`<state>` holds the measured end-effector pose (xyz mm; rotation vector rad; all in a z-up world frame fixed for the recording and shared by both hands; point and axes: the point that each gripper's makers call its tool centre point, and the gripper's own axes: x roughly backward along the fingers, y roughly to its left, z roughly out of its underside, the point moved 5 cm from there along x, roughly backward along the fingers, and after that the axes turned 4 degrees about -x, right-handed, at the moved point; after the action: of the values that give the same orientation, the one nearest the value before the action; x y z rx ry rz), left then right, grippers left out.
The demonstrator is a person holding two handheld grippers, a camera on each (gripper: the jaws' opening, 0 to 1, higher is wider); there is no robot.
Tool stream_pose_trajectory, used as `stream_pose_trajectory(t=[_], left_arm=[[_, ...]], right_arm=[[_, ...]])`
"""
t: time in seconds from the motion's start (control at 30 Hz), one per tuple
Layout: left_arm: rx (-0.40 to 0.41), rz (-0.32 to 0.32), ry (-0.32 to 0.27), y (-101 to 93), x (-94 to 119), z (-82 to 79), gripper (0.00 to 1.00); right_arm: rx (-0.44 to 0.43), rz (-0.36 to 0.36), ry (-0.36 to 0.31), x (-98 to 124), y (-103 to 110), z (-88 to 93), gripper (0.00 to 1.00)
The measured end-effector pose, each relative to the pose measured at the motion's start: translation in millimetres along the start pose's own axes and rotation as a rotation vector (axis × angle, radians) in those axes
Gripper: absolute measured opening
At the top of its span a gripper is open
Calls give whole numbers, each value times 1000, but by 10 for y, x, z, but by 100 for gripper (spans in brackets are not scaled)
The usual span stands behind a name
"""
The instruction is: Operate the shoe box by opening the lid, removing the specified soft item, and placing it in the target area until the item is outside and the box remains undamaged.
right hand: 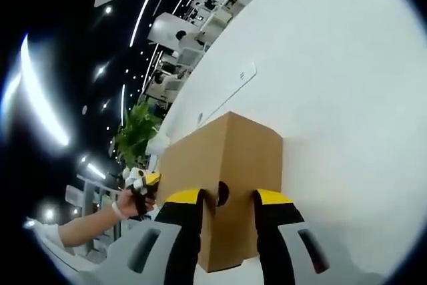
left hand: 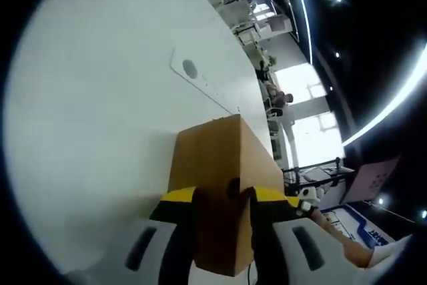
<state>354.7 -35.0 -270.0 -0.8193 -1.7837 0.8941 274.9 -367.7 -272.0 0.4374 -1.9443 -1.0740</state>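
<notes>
A brown cardboard shoe box (left hand: 213, 151) lies closed on the white table (left hand: 100, 98). My left gripper (left hand: 223, 201) is at one end of it. Its yellow-tipped jaws sit on either side of the box's end edge, beside a round finger hole (left hand: 232, 188), and look closed on the cardboard. My right gripper (right hand: 227, 201) holds the opposite end of the box (right hand: 227, 145) the same way, by a similar hole (right hand: 222, 193). Each gripper also appears at the far end in the other's view, the right gripper (left hand: 303, 198) and the left gripper (right hand: 143, 181), both held by a hand.
A flat white panel with a grey round spot (left hand: 190, 69) is set into the table beyond the box and appears as a strip (right hand: 233, 78). The table (right hand: 347, 65) stretches wide around the box. A green plant (right hand: 137, 128) and office desks stand past its edge.
</notes>
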Motion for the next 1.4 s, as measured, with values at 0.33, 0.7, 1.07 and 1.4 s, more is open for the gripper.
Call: stream_pose_trajectory(t=[0.33,0.7,1.07,1.4], left_arm=[[11,-4,-6,-4,19,33,30],[27,-16,-23,-19,34,61,30],[35,-34,-38,-39,53,103,30],[48,-43,-56,-38,64,144,30]], right_arm=[[13,6,21,-19,4,-37,29],[29,15,46,-46,9,-117,29],[43,9,70,-39,27,-152,29],[55,1,95,-49,11,-192,29]])
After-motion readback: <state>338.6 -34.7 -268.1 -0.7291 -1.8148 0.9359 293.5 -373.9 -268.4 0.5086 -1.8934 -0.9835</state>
